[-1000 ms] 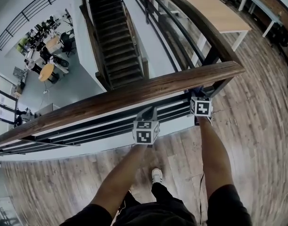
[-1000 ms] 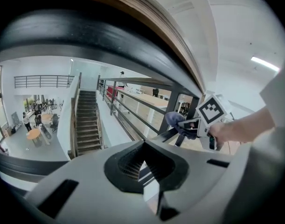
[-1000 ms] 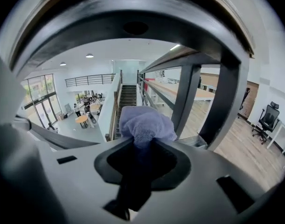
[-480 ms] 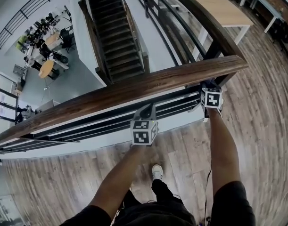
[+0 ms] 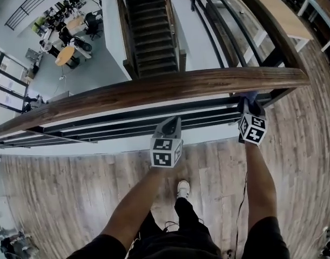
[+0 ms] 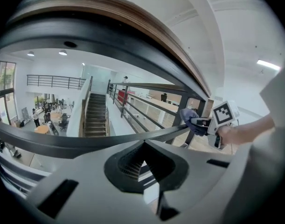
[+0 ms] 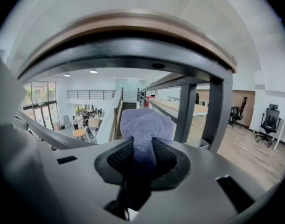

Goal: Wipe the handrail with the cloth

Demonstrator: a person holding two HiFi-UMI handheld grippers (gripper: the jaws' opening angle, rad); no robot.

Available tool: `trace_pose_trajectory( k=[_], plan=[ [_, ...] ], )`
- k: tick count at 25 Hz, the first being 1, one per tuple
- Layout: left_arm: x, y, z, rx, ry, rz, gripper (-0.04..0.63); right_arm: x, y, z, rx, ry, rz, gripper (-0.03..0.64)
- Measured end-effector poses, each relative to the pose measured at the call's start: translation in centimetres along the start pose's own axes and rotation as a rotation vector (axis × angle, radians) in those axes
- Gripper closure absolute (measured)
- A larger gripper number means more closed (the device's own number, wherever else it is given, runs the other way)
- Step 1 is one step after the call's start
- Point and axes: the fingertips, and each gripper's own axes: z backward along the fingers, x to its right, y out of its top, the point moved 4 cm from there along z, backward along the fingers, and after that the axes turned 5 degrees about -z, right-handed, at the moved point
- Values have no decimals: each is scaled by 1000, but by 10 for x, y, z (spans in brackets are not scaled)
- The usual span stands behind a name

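Mezzanine, wood floor (image 5: 73, 198): brown handrail (image 5: 170, 88) over dark bars. Right gripper (image 5: 249, 103) pinches the purple cloth (image 7: 144, 125) just under the rail's right end (further right than a second ago). Left gripper (image 5: 172, 121), jaws together and empty, sits below mid-rail.

Bright, even indoor light fills my views; ceiling lamps (image 6: 63, 53) glow, fisheye bends the black-rimmed edges, and the nearest parts blur.

Lavender cloth (image 7: 144, 125) between the fingers (image 7: 115, 160) of the right gripper (image 7: 142, 148); above them, dark brown wood-grained handrail (image 7: 133, 23).
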Motion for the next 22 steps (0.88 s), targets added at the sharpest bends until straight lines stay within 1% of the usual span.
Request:
trace_pose_trajectory(
  k=[3, 5, 7, 9, 12, 17, 20, 22],
  plan=[
    [-33, -19, 31, 21, 31, 14, 597, -66, -17, 31, 44, 77, -54, 525],
    [-55, -35, 59, 26, 61, 40, 597, -112, -30, 55, 54, 125, -102, 525],
    [-85, -49, 93, 28, 103, 67, 597, -164, -37, 78, 51, 174, -130, 525],
    [-124, -58, 128, 28, 150, 90, 597, -224, -39, 94, 42, 222, -127, 525],
    [-188, -78, 178, 37, 202, 96, 597, -318, -53, 111, 26, 277, -99, 525],
    [-291, -124, 253, 39, 290, 139, 597, -466, -97, 131, -8, 385, -49, 525],
    [-348, -151, 287, 36, 328, 144, 597, -546, -130, 133, -48, 448, -33, 525],
    [-383, -169, 308, 33, 353, 148, 597, -598, -144, 130, -73, 490, -28, 525]
  ],
)
